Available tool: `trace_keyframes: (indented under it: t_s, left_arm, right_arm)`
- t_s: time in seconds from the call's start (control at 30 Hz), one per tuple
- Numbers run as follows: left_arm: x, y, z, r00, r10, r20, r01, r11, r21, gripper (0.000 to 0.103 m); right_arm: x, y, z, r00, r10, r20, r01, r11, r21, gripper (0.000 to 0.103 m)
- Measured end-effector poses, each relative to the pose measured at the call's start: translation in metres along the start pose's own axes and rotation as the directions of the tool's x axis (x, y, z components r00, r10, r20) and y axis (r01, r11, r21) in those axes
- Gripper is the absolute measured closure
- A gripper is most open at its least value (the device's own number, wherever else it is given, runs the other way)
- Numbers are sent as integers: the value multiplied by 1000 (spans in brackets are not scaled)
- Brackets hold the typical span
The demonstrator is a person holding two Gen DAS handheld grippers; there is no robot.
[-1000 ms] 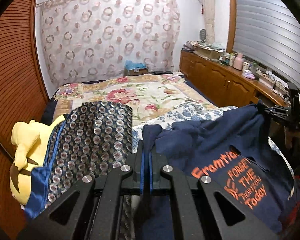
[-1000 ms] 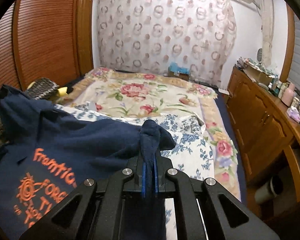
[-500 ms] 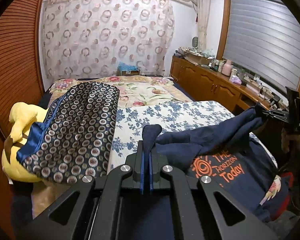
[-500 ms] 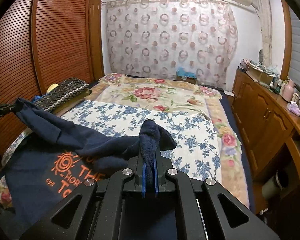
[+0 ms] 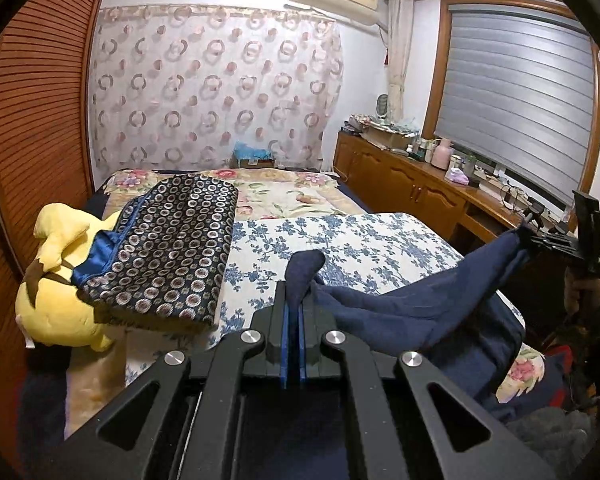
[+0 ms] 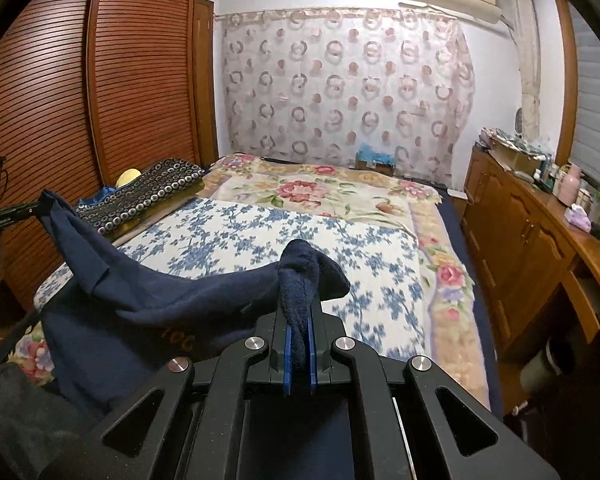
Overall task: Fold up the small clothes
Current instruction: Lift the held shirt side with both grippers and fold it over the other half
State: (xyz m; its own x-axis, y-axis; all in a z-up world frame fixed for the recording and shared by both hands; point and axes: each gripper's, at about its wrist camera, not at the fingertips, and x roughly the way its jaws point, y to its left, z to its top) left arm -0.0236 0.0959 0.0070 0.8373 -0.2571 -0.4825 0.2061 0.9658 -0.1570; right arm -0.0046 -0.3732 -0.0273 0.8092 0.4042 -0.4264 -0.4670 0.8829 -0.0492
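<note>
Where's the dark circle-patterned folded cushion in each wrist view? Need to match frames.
Left wrist: dark circle-patterned folded cushion sits left of centre, large, lying partly over a yellow plush toy.
Right wrist: same cushion is small, at mid-left by the louvred wooden wardrobe.
Shared landmark: the blue-and-white floral sheet, directly beside the cushion in both.

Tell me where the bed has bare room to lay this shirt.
The blue-flowered sheet ahead of both tongs is bare, bordered left by the circle-patterned folded quilt, beyond by the rose blanket. The left edge is crowded: quilt atop a yellow plush toy.
</note>
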Motion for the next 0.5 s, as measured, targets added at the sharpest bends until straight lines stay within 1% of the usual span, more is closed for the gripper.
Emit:
trace_keyframes:
  t_s: [0.13, 0.17, 0.2, 0.27, 0.33, 0.43, 0.5]
  left_arm:
    - [-8, -1, -11, 1000, 5, 0, -5, 1000, 6, 99]
    - [-6, 0, -16, 1000, 11, -13, -11, 1000, 4, 99]
    - [-2, 0, -23, 999, 14, -31, -14, 1000, 4, 99]
    - [5, 2, -37, 998, 7, -69, -7, 1000, 1, 99]
    - [9, 3, -49, 995, 16, -100, -16, 1000, -2, 99]
    - [16, 6, -61, 990, 25, -137, -27, 1000, -7, 99]
    - [18, 9, -67, 988, 28, -152, -32, 999, -20, 99]
  right_arm:
    - [-22, 4, -8, 1000, -10, -23, 10, 1000, -9, 97]
    - [-23, 5, -13, 999, 4, -48, -4, 1000, -1, 97]
    - [-19, 8, -17, 996, 16, -86, -16, 1000, -3, 97]
    - [-9, 12, -33, 989, -1, -147, -2, 1000, -21, 97]
    - [4, 16, -46, 979, 6, -203, -11, 1000, -23, 97]
    - [15, 16, -57, 971, 4, -237, -5, 1000, -2, 97]
    - [20, 15, -57, 969, 3, -246, -1, 1000, 9, 97]
